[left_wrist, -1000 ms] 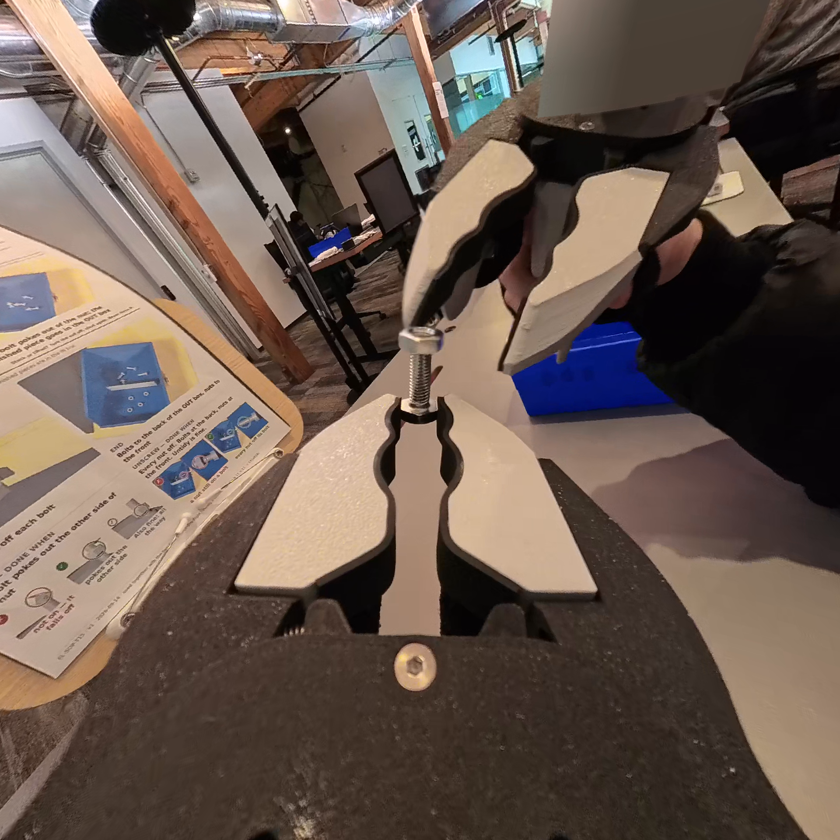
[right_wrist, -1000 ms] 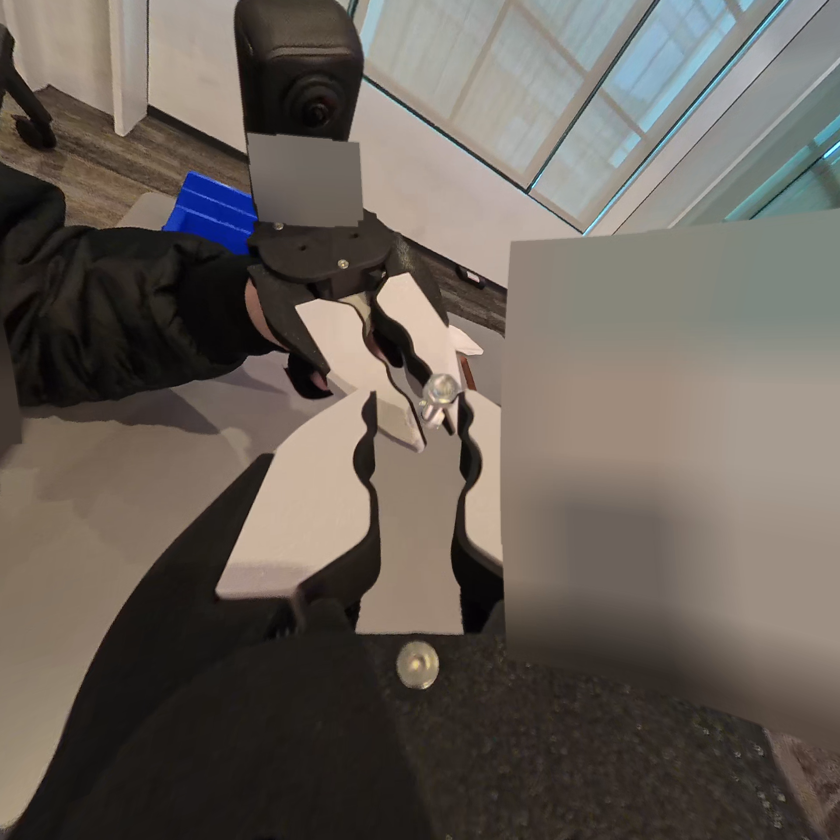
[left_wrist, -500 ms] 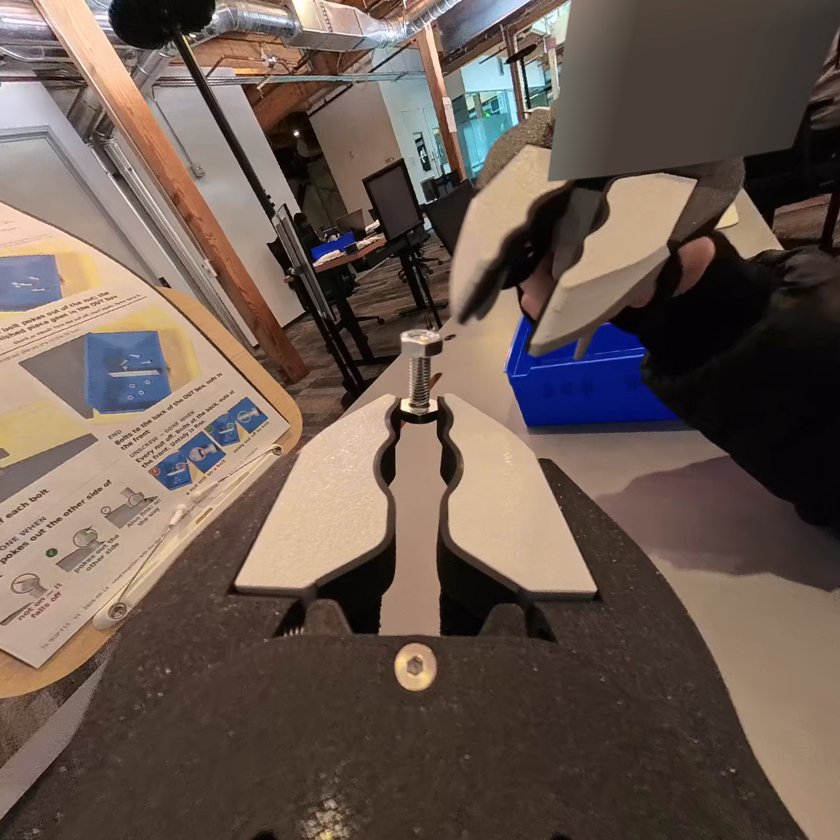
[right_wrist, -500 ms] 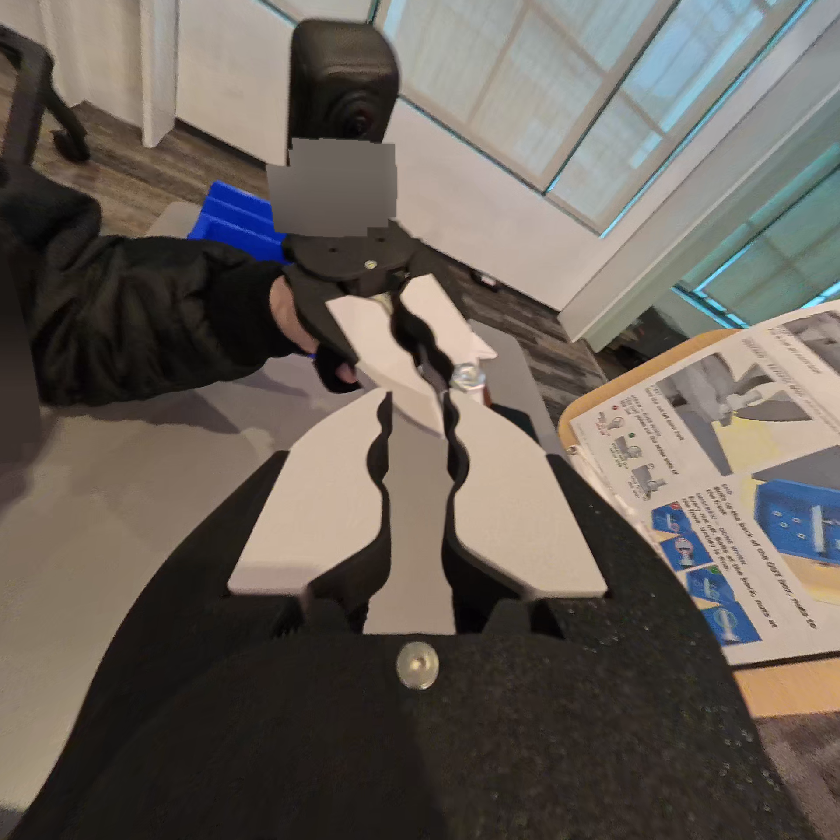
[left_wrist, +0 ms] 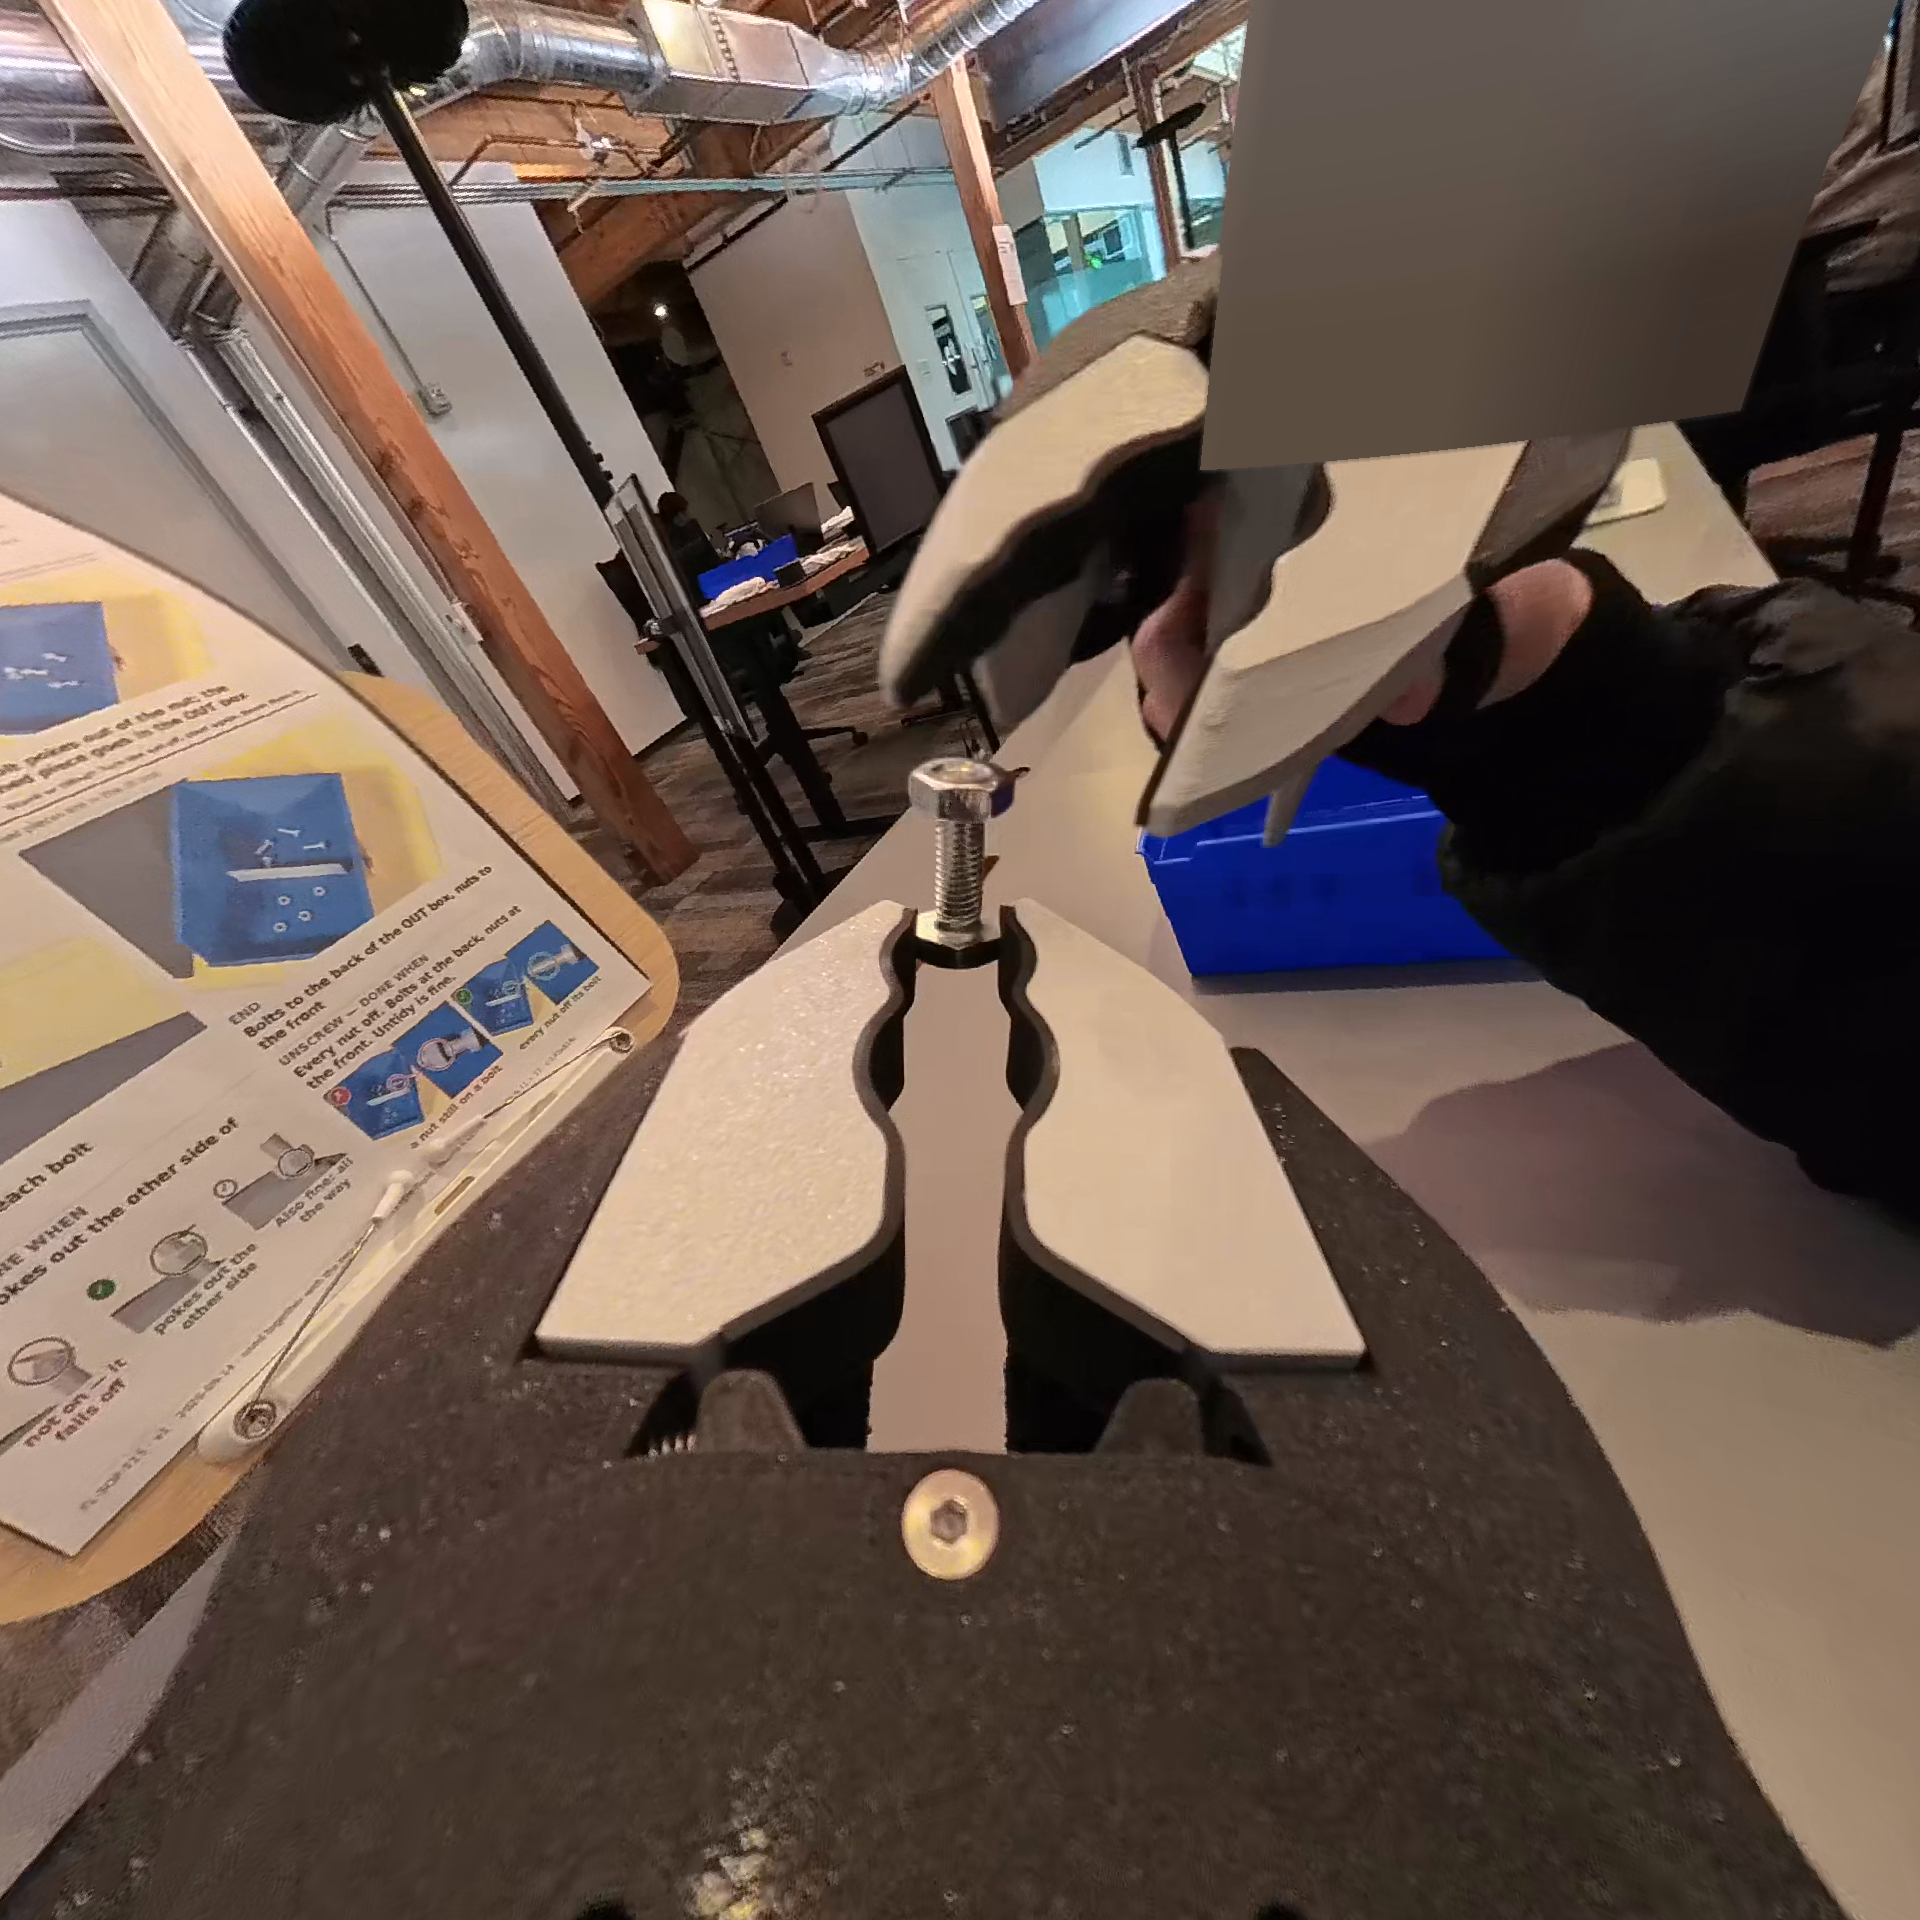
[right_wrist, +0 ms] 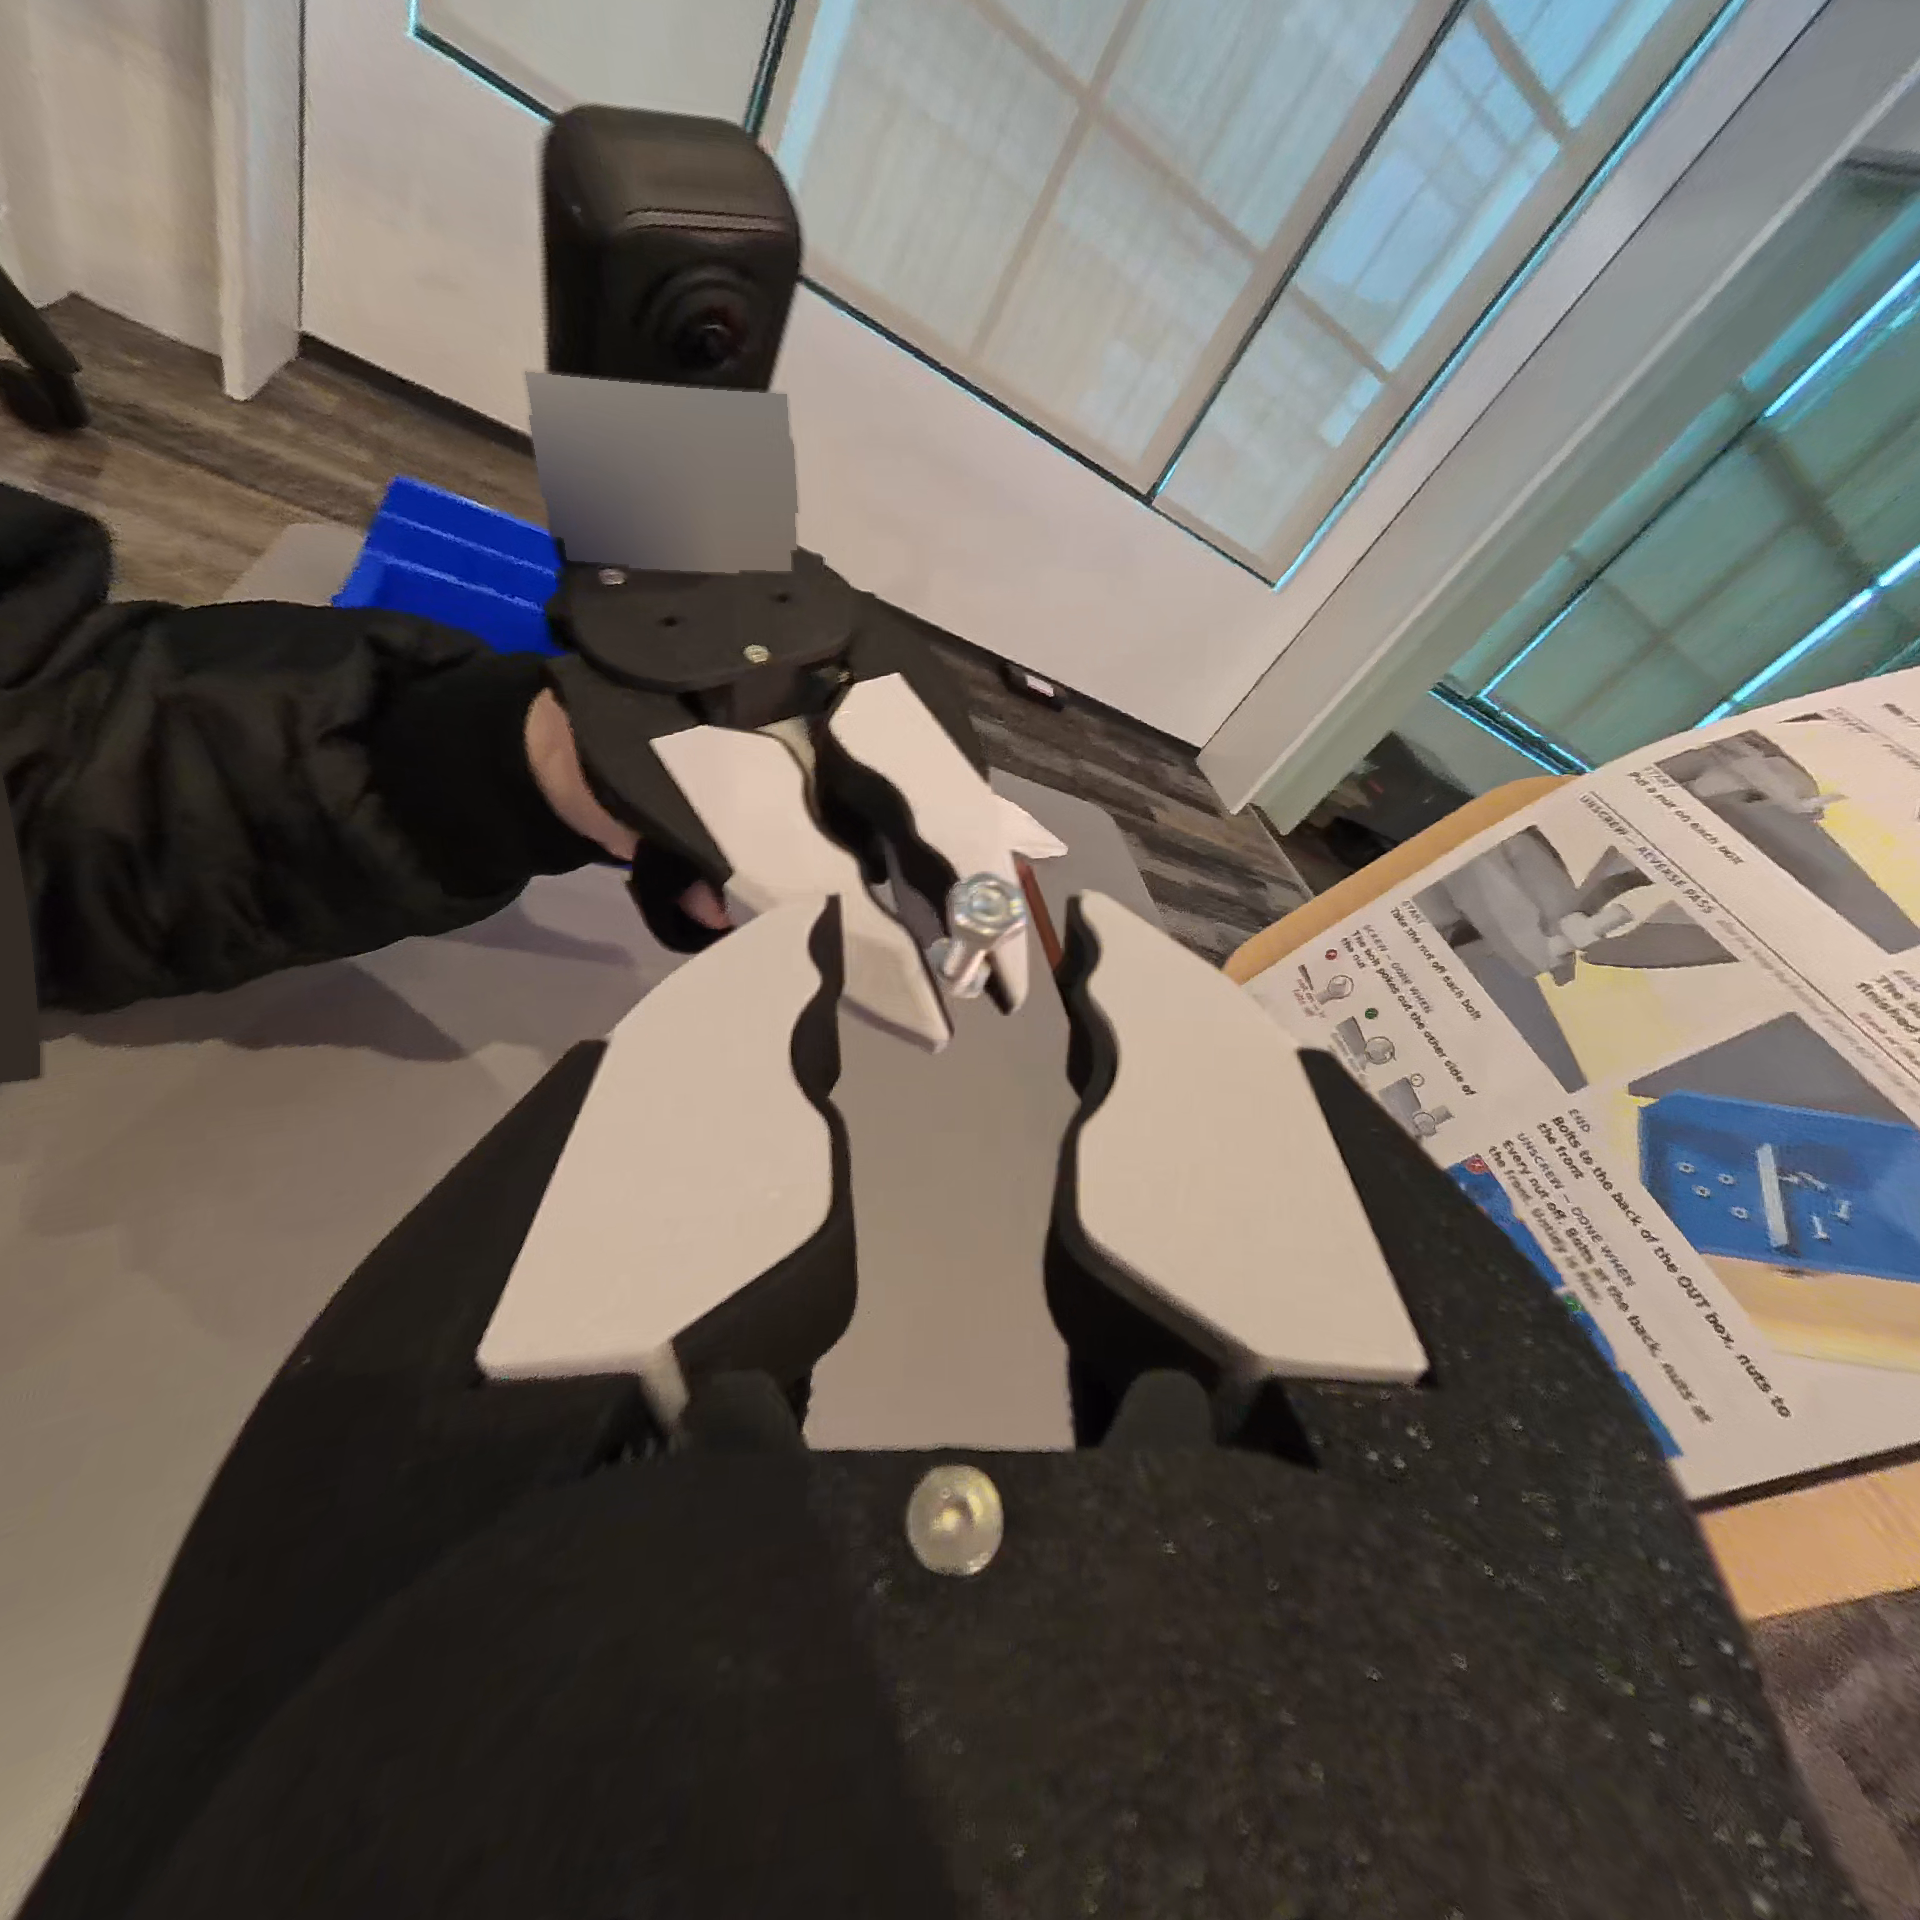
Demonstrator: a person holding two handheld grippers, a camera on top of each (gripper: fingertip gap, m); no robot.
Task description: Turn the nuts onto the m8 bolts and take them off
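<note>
We see left gripper (left_wrist: pixel 954 935), grey pads on black body, clenched at fingertips on small silver hex nut (left_wrist: pixel 954 932). Silver threaded M8 bolt (left_wrist: pixel 954 842) stands upright from nut, hex head on top. Beyond, right gripper (left_wrist: pixel 1039 758), held in black-gloved hand (left_wrist: pixel 1538 665), hovers just above and right of bolt head, jaws spread apart, gripping nothing. We note blue plastic bin (left_wrist: pixel 1320 904) on grey table (left_wrist: pixel 1662 1455) behind; laminated instruction sheet (left_wrist: pixel 208 1039) on wooden board at left.
</note>
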